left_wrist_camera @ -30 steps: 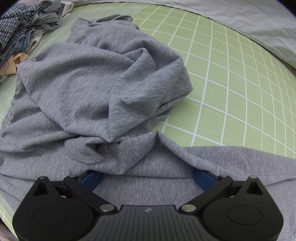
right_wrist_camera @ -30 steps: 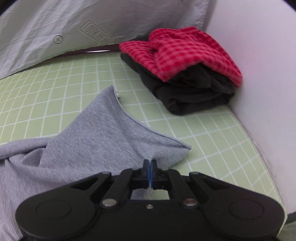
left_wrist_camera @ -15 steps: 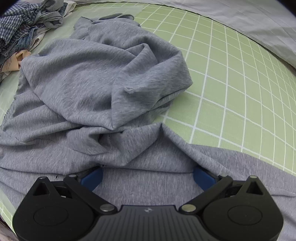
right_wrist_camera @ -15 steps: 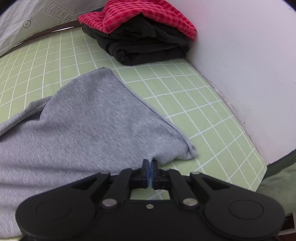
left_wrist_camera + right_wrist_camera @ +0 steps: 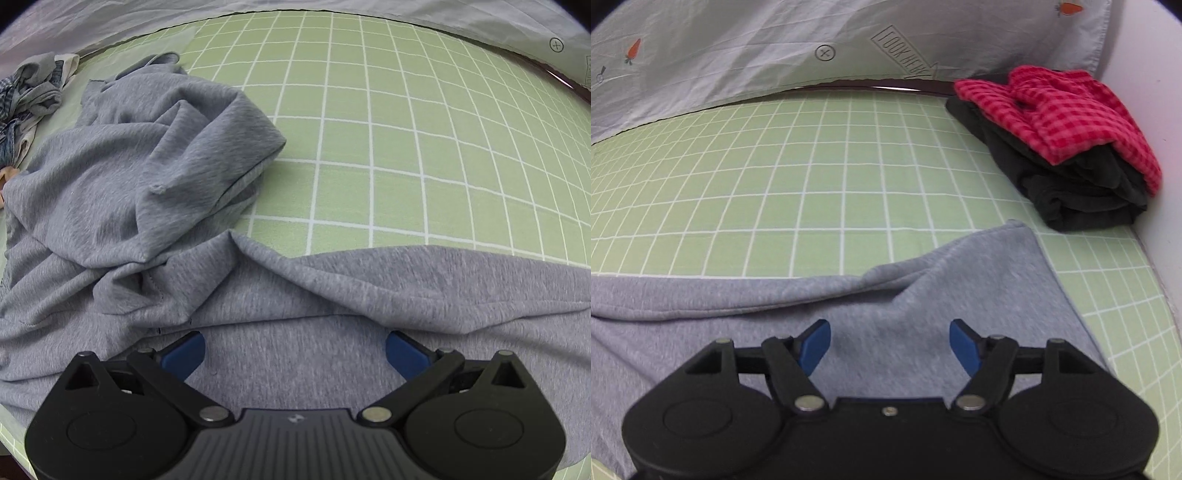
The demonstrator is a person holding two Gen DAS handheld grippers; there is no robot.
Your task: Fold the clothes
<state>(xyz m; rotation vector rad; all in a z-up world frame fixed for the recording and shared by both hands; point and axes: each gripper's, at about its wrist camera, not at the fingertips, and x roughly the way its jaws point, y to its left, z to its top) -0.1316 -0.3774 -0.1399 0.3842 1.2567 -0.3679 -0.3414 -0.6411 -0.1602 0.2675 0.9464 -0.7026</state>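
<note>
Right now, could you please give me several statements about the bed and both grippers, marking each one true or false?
1. The right gripper is clamped on the crumpled grey jersey garment. False: its blue fingers stand apart above the cloth.
2. The left gripper is open. True.
3. A red checked cloth lies on top of a folded black garment. True.
4. The green sheet with white grid lines is plain. False: white grid lines cross it.
</note>
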